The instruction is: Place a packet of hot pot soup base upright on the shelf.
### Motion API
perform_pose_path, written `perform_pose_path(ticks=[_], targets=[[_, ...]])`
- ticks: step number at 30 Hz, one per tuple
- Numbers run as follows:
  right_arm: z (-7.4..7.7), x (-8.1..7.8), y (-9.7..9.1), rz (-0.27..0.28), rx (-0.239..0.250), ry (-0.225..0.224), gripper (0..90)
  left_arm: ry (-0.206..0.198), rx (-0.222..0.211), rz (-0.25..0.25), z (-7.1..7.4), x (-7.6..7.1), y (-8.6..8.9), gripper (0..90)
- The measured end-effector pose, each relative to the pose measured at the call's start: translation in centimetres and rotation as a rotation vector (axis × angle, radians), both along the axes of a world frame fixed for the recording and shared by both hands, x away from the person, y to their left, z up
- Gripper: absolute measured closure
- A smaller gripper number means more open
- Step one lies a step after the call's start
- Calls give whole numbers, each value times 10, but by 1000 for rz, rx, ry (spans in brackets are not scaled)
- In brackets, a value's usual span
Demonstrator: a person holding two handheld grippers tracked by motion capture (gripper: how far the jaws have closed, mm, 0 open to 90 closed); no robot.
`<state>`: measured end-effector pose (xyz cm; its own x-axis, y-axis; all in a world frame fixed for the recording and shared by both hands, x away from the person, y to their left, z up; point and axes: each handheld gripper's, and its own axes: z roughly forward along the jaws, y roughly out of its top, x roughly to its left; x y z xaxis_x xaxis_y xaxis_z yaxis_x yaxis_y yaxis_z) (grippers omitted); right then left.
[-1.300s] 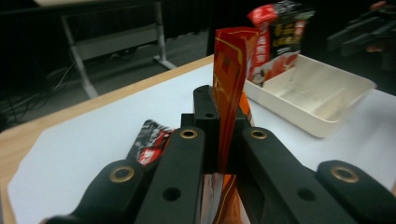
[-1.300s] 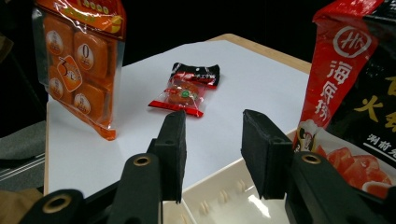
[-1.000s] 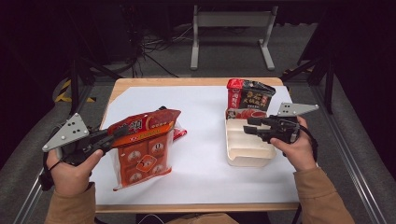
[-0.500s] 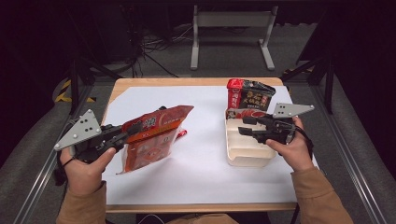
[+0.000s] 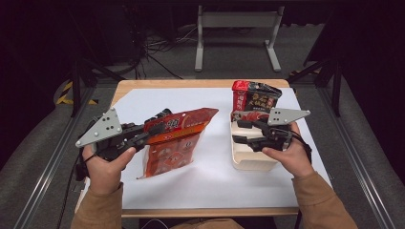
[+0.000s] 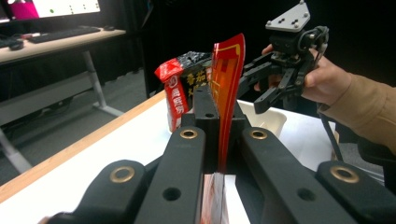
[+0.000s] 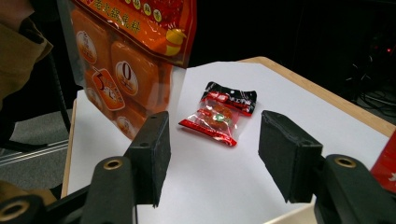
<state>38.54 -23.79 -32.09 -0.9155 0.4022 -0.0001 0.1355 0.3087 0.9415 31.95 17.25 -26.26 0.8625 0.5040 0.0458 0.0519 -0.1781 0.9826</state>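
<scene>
Lifted off table (image 5: 210, 191) toward 3 o'clock: orange bag (image 5: 177, 138), clamped in left hand-held gripper (image 5: 160, 120); right hand-held gripper (image 5: 239, 131) just opening, empty.

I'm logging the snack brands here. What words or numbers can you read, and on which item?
"0": on an orange panel of the orange bag.
"5": on the panel below it, same bag.
Chinese print on the orange bag, the red and black bag and the small candy packet: too blurred to read.
</scene>
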Motion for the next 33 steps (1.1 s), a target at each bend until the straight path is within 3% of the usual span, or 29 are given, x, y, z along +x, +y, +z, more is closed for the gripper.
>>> perform_pose_path(ticks=[7, 20, 33], targets=[[-2, 0, 12, 19, 9, -8, 414, 3, -25, -17, -2, 7, -11, 900], [-10, 1, 31, 35, 1, -30, 339, -25, -75, -99, -1, 9, -33, 900], [-21, -1, 50, 93, -17, -49, 301, -27, -68, -130, -3, 9, -42, 900]])
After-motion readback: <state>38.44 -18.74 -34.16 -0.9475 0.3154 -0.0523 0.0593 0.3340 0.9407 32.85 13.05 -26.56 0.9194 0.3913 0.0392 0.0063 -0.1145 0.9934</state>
